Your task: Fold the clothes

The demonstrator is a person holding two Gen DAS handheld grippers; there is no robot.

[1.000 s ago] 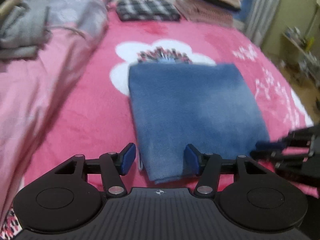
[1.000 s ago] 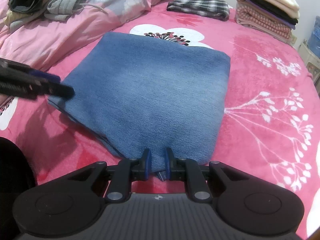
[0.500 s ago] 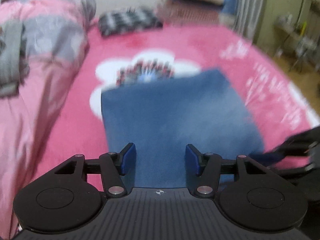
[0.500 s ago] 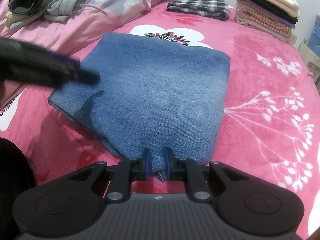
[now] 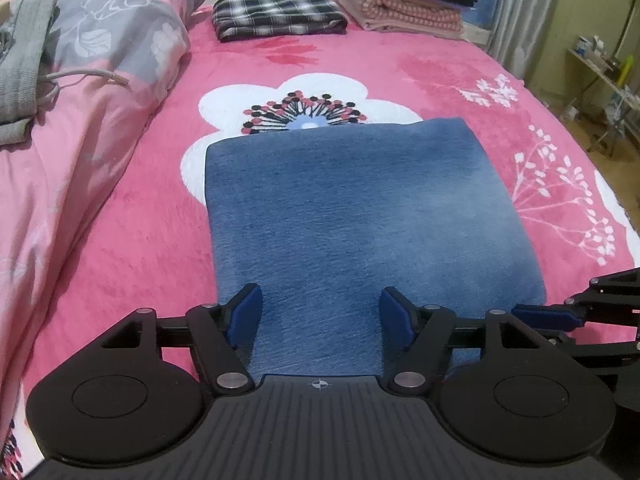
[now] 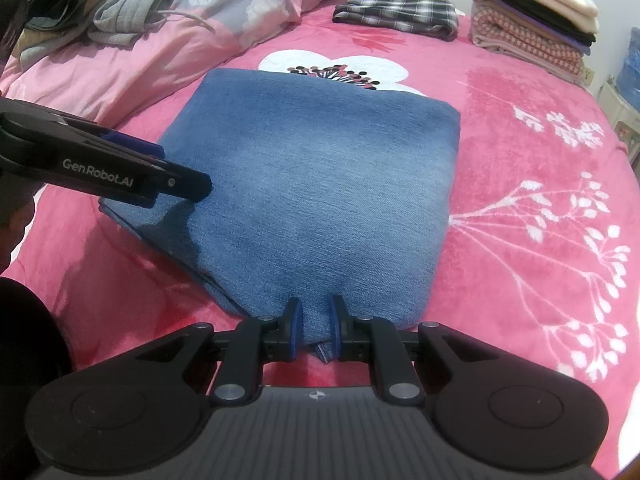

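Both tools sit at the near edge of the folded denim garment (image 5: 360,216), which lies flat on the pink bed cover (image 5: 132,248), in the middle of each frame. Left tool (image 5: 320,312) now hangs over the lower centre of the denim, where a second ago it was off toward the cloth's lower left corner. Its jaws are opening, with blue cloth showing between the pads but neither pad pressing on it, so it grips nothing. Right tool (image 6: 315,330) has not stirred; its jaws are nearly closed, pinching a small tuck of the denim's near edge at the bottom centre of its own view.

To my eye this means the left tool is lining up for a second grip on the same edge, so the two can lift it together for another fold; that is a guess from how they stand.

In the right wrist view the left tool is seen from the side at the left of the frame, hovering above the stacked left edge, with its shadow on the cloth, which its own camera cannot show. Only the left wrist view shows the room's far right with a cluttered shelf (image 5: 604,68). Both views show the plaid garment (image 6: 396,14) and the stack of folded clothes (image 6: 536,16) at the top.
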